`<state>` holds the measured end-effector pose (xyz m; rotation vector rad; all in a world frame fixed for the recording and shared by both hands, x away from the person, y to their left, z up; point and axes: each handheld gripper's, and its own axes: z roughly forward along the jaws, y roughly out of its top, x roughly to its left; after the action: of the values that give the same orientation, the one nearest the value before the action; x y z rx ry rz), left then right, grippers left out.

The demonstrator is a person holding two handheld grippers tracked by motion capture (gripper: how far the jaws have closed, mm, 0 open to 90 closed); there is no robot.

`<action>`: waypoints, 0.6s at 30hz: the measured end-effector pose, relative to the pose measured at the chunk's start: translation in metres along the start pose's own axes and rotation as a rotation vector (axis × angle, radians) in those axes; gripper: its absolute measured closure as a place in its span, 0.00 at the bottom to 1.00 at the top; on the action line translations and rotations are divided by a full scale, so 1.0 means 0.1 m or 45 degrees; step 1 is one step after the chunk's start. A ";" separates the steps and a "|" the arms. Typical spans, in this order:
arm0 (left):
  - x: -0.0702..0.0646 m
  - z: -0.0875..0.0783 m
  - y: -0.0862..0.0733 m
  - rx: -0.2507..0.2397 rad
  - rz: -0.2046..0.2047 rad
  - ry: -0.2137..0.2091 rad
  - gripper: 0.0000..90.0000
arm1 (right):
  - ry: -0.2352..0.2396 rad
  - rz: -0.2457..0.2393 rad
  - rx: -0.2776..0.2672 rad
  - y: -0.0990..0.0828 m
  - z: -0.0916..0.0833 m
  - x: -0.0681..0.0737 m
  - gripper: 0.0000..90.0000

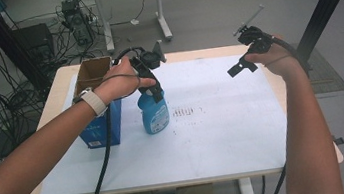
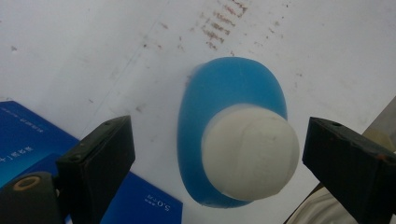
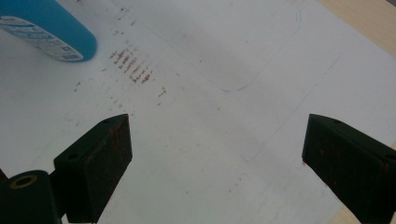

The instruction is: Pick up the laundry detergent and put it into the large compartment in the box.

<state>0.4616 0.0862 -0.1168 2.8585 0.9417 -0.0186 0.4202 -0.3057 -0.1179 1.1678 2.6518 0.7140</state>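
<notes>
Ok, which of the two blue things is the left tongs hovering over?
The blue bottle with the white cap, not the blue box beside it.

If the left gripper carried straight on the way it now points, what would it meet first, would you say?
Most likely the white cap of the blue bottle. The left gripper points down at it with its jaws open on either side of the cap. How much gap remains is hard to judge.

The left gripper and right gripper were black, trailing dark cables; a pale wristband circled the left wrist.
</notes>
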 end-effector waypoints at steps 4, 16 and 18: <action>0.00 0.01 0.00 -0.001 0.002 -0.001 0.11 | 0.002 -0.001 0.000 0.00 0.01 0.00 0.09; -0.01 0.06 0.02 0.005 0.005 -0.010 0.11 | 0.002 0.000 -0.006 -0.01 0.02 0.00 0.09; -0.02 0.07 0.03 0.007 0.010 -0.010 0.11 | 0.002 0.002 -0.004 -0.01 0.02 0.00 0.09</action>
<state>0.4621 0.0822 -0.1233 2.8648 0.9299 -0.0318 0.4203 -0.3062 -0.1203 1.1695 2.6505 0.7196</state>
